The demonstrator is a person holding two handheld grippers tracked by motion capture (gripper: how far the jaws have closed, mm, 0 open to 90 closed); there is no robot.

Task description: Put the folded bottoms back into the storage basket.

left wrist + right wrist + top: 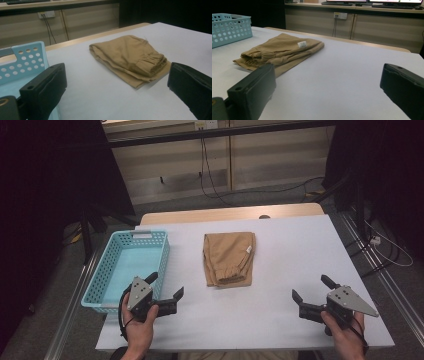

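Folded tan trousers (229, 258) are lying flat near the middle of the white table (280, 320), with their long axis running from the person's side toward the far edge. The gathered elastic end is pointing toward the person, and a small white label (248, 249) is sitting close to the far right corner of the bundle. In the left gripper view the trousers (130, 58) are showing ahead and between the two black jaws, elastic end nearest; in the right gripper view they (279, 51) are lying ahead and to the left, with the label (302, 44) facing up.

To the left of the trousers, well apart from them, a light blue perforated basket (105, 265) is sitting at the table's left edge, its long axis also running front to back.

Near the front edge the left gripper (165, 287) is hovering beside the basket's near corner, its jaws spread wide and grasping nothing. At the front right the right gripper (312, 287) is likewise standing released, jaws apart, clear of the trousers.
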